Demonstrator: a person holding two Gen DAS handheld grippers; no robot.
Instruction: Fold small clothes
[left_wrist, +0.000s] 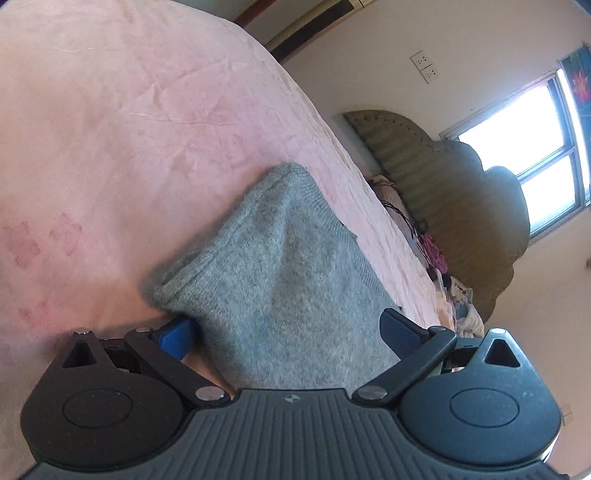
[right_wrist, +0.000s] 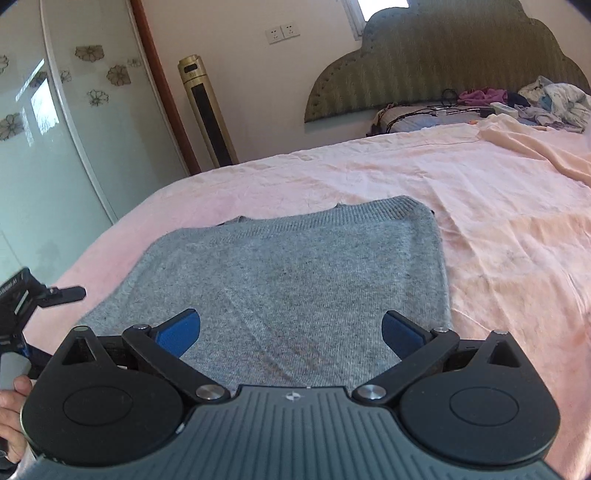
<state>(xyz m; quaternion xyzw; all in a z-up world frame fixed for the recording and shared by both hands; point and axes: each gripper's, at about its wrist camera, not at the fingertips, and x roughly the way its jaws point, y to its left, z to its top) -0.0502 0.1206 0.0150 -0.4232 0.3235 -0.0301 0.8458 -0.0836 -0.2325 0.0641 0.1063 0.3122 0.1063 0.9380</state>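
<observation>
A grey knitted garment (right_wrist: 295, 266) lies folded flat on the pink bed sheet (right_wrist: 480, 206). My right gripper (right_wrist: 291, 332) is open just above its near edge, blue pads wide apart. My left gripper (left_wrist: 288, 332) is open at the garment's left edge (left_wrist: 273, 258), with the knit lying between its blue pads; the camera is tilted. The left gripper also shows at the left edge of the right wrist view (right_wrist: 44, 295), held by a hand.
The padded headboard (right_wrist: 443, 59) stands at the far end with crumpled clothes (right_wrist: 546, 99) and cables (right_wrist: 424, 110) before it. A gold tower fan (right_wrist: 207, 114) and a glass wardrobe door (right_wrist: 55, 129) stand left of the bed. A window (left_wrist: 517, 147) is bright.
</observation>
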